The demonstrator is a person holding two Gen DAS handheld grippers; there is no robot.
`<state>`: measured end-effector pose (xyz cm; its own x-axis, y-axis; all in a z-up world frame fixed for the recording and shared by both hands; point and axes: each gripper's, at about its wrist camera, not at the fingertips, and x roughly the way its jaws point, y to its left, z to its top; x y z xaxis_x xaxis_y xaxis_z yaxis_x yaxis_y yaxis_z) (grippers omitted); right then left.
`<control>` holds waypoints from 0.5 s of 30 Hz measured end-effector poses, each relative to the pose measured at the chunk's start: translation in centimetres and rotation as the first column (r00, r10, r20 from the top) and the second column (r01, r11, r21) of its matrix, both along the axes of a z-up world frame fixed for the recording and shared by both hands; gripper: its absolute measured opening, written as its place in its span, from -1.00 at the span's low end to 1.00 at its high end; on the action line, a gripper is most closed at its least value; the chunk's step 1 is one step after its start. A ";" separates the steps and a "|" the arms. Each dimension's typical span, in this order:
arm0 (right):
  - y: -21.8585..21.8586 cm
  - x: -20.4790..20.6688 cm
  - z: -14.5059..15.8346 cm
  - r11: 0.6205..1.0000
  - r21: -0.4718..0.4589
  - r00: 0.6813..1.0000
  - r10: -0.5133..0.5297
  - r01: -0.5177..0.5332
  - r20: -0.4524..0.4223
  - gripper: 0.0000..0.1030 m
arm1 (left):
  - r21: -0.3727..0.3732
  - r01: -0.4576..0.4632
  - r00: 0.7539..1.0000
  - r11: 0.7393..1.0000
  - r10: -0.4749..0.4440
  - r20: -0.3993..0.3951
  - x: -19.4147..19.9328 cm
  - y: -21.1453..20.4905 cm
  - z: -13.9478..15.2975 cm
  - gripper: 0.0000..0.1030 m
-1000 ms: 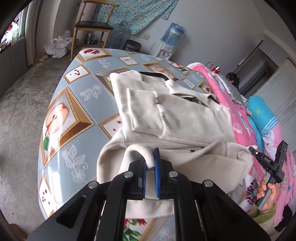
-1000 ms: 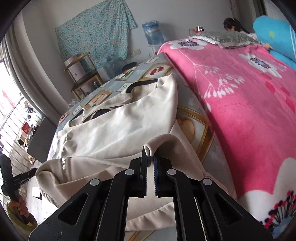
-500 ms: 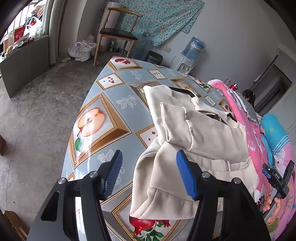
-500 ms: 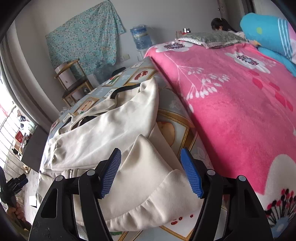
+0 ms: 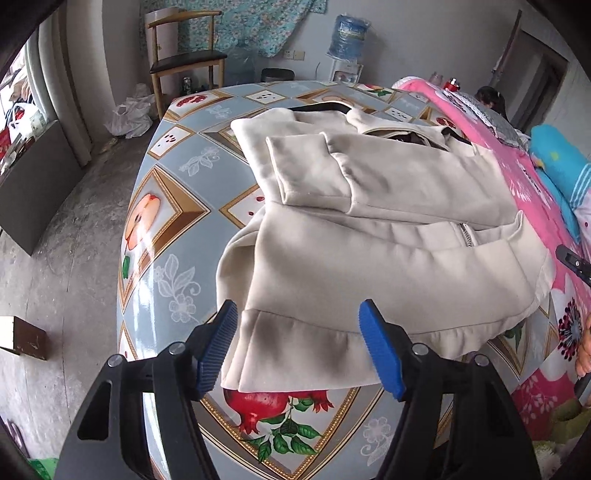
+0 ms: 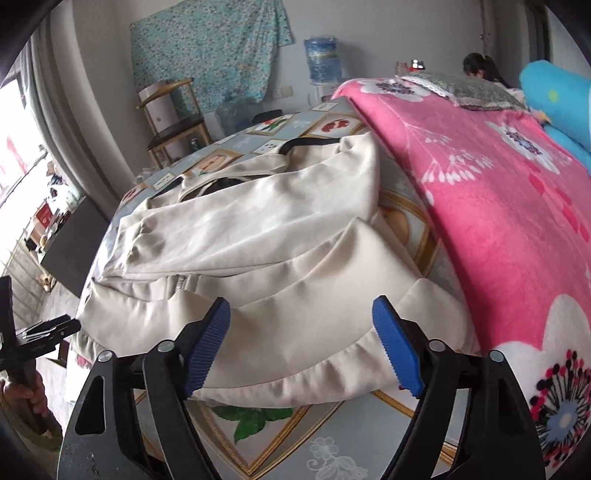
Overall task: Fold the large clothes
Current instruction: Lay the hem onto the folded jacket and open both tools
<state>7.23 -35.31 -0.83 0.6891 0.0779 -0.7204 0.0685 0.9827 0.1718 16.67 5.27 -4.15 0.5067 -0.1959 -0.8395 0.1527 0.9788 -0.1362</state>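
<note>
**Mia:** Both of my tools are wide apart and hold nothing. The left hand-held gripper (image 5: 297, 345) hangs just in front of the bottom edge of the jacket (image 5: 369, 236). The right hand-held gripper (image 6: 301, 349) hangs at the same edge, on the side by the pink blanket (image 6: 498, 206)

**Dad:** Where does the jacket lie?

**Mia:** Flat on the worktop (image 5: 166, 236), the one with the fruit pictures. The sleeve (image 5: 306, 170) is already folded across the chest. The bottom edge (image 5: 295, 354) lies near me and the black collar (image 5: 321, 108) is at the far end

**Dad:** Then I think the next fold brings the bottom up to the top. Pinch the bottom edge with both tools, one near each corner, and get all the layers in the bite

**Mia:** And then?

**Dad:** Lift both sides evenly, so the cloth does not twist. Carry it over and lay it just short of the collar. Mind the zip (image 5: 466, 236) in the middle; it may bunch up. And keep the edge off the blanket, because that side sits close

**Mia:** Far away I see a chair (image 5: 184, 59) and a water bottle (image 5: 349, 35). They are well apart from us
</note>
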 end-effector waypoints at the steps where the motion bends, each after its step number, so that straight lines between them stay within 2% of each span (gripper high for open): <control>1: 0.8 0.2 0.0 1.000 -0.007 1.000 0.027 -0.027 -0.003 0.58 | 0.002 0.005 1.000 1.000 -0.005 0.000 -0.1 -0.2 0.0 0.31; 5: 3.4 0.8 0.0 0.994 -0.020 0.994 0.106 -0.107 -0.016 0.61 | 0.018 0.015 1.000 1.000 -0.015 -0.021 0.0 -0.9 -0.8 0.40; 13: 4.8 1.3 -0.3 0.986 0.067 0.986 0.155 -0.152 -0.052 0.61 | 0.161 0.065 0.998 0.985 -0.064 -0.009 -0.6 -2.8 -1.9 0.43; 15: 5.1 1.3 -0.6 0.983 0.079 0.983 0.173 -0.168 -0.063 0.55 | 0.183 0.074 0.997 0.980 -0.073 -0.012 -0.6 -3.0 -2.1 0.43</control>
